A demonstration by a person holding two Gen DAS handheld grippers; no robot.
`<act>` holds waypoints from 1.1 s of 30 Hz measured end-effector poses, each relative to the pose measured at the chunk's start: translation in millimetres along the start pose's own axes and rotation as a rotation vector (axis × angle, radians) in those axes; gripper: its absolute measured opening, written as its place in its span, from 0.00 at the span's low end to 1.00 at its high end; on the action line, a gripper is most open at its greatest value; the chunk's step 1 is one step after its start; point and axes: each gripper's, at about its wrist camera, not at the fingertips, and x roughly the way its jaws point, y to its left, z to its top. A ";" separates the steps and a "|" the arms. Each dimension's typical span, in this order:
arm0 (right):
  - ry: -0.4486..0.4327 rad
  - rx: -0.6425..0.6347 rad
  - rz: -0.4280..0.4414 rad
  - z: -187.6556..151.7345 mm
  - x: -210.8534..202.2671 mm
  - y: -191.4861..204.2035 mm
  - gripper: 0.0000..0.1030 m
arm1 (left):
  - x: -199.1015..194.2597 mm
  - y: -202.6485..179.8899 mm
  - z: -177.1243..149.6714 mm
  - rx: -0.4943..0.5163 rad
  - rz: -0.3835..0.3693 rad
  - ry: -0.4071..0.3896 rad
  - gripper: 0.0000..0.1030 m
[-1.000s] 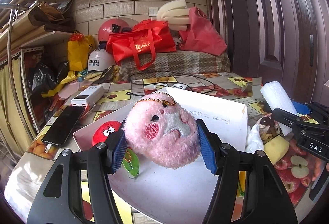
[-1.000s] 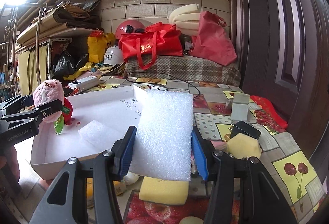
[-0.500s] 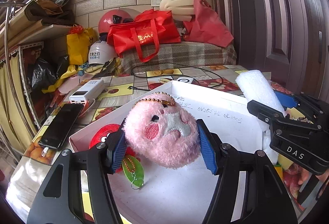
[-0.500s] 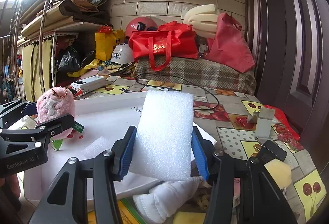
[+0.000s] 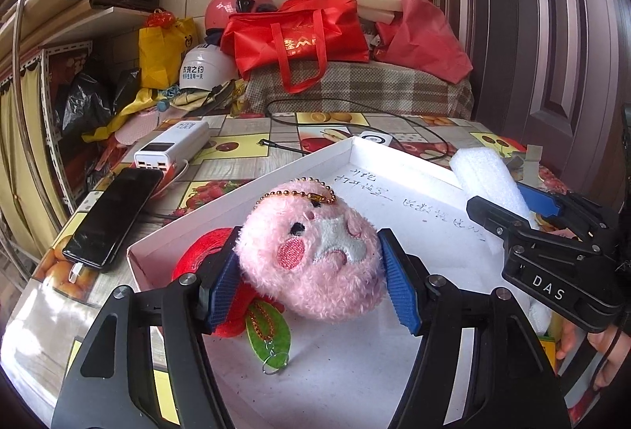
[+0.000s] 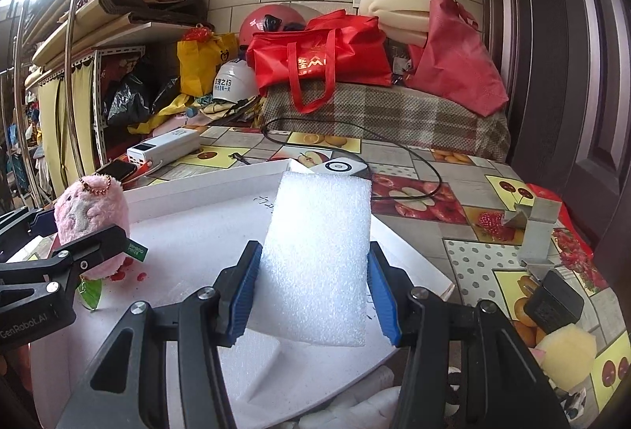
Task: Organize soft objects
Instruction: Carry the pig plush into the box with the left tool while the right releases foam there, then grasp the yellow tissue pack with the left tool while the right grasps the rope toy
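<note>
A pink plush ball [image 5: 315, 255] with a bead chain lies tilted on a red plush toy [image 5: 197, 259] in the near left corner of the white tray [image 5: 394, 370]. My left gripper [image 5: 309, 263] stands around it, jaws opening, with a thin gap at the right pad. From the right wrist view the pink plush ball [image 6: 92, 208] and left gripper [image 6: 67, 259] are at the tray's [image 6: 189, 200] left side. My right gripper [image 6: 315, 279] is shut on a white foam sheet [image 6: 319, 251], held upright over the tray's right part. The left wrist view has that right gripper [image 5: 524, 208] and foam sheet [image 5: 485, 172] at its right.
A black phone [image 5: 110, 220] and white power bank [image 5: 173, 149] lie left of the tray, a black cable [image 6: 394, 153] behind it. To its right are a yellow sponge [image 6: 568, 354], a black block [image 6: 552, 306] and a grey bracket [image 6: 536, 232]. White cloth [image 6: 366, 405] pokes out under the tray.
Both grippers have moved further in over the tray. The pink plush has sunk and tipped onto the red toy, and the left jaws have widened. The foam sheet stays gripped.
</note>
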 end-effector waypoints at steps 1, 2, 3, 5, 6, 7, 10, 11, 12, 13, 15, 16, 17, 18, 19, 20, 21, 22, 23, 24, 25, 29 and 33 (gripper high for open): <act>0.007 -0.003 -0.001 0.0 1.2 0.7 0.57 | -0.1 0.1 0.6 -0.001 0.007 -0.005 0.69; 0.014 -0.005 -0.001 0.2 2.4 1.2 0.72 | -0.6 -0.1 0.3 -0.001 0.020 -0.013 0.79; 0.018 -0.004 -0.004 0.2 3.1 0.9 0.85 | -1.3 -0.1 0.1 -0.002 0.027 -0.022 0.90; 0.017 0.000 -0.012 0.3 2.9 0.5 0.87 | -3.4 0.3 -0.9 0.001 0.031 -0.041 1.00; 0.015 -0.002 -0.012 0.3 2.4 0.7 0.90 | -4.6 -0.1 -1.2 0.004 0.033 -0.046 1.00; 0.013 -0.006 -0.015 0.0 1.9 1.6 0.94 | -5.0 -0.7 -1.0 0.009 0.036 -0.050 1.00; 0.003 -0.027 -0.017 1.0 1.0 5.3 1.00 | -9.6 -1.1 -1.3 0.013 0.049 -0.073 1.00; -0.001 -0.034 -0.018 1.2 0.5 6.2 1.00 | -12.0 -0.9 -1.9 0.010 0.053 -0.082 1.00; -0.003 -0.039 -0.019 1.2 0.0 7.2 1.00 | -13.3 0.2 -1.9 0.006 0.056 -0.089 1.00; -0.005 -0.041 -0.021 1.4 -0.2 7.7 1.00 | -15.2 1.3 -2.5 0.001 0.058 -0.096 1.00; -0.008 -0.040 -0.023 2.1 0.3 7.0 1.00 | -17.8 2.9 -3.0 -0.007 0.061 -0.107 1.00; -0.012 -0.038 -0.025 2.3 -0.2 6.2 1.00 | -18.7 3.2 -3.1 -0.008 0.060 -0.112 1.00; -0.019 -0.035 -0.027 2.4 -1.2 5.2 1.00 | -19.8 3.2 -3.7 -0.007 0.059 -0.117 1.00; -0.029 -0.032 -0.030 2.5 -2.7 4.6 1.00 | -21.3 3.2 -4.0 -0.006 0.058 -0.124 1.00; -0.039 -0.029 -0.033 2.3 -4.6 4.0 1.00 | -23.6 2.6 -4.9 -0.003 0.051 -0.134 1.00; -0.052 -0.027 -0.036 2.0 -7.0 3.7 1.00 | -26.5 2.0 -5.3 0.000 0.037 -0.147 1.00; -0.069 -0.022 -0.040 1.6 -10.1 2.8 1.00 | -30.4 1.5 -6.3 0.005 0.020 -0.165 1.00; -0.088 -0.016 -0.043 1.2 -13.8 1.5 1.00 | -34.9 0.4 -7.6 0.011 0.001 -0.181 1.00; -0.100 -0.009 -0.046 0.1 -17.9 0.1 1.00 | -38.8 -1.4 -9.1 0.018 -0.025 -0.186 1.00; -0.104 -0.004 -0.044 -1.7 -21.5 -1.4 1.00 | -42.6 -4.0 -10.7 0.027 -0.059 -0.182 1.00; -0.103 0.000 -0.038 -3.8 -25.4 -3.3 1.00 | -47.4 -7.4 -13.5 0.038 -0.094 -0.180 1.00; -0.125 -0.012 -0.033 -16.2 -52.5 -11.2 1.00 | -77.0 -34.0 -27.4 0.122 -0.251 -0.185 1.00; -0.142 -0.046 -0.042 -33.1 -85.6 -23.2 1.00 | -102.3 -58.6 -41.8 0.212 -0.420 -0.138 0.99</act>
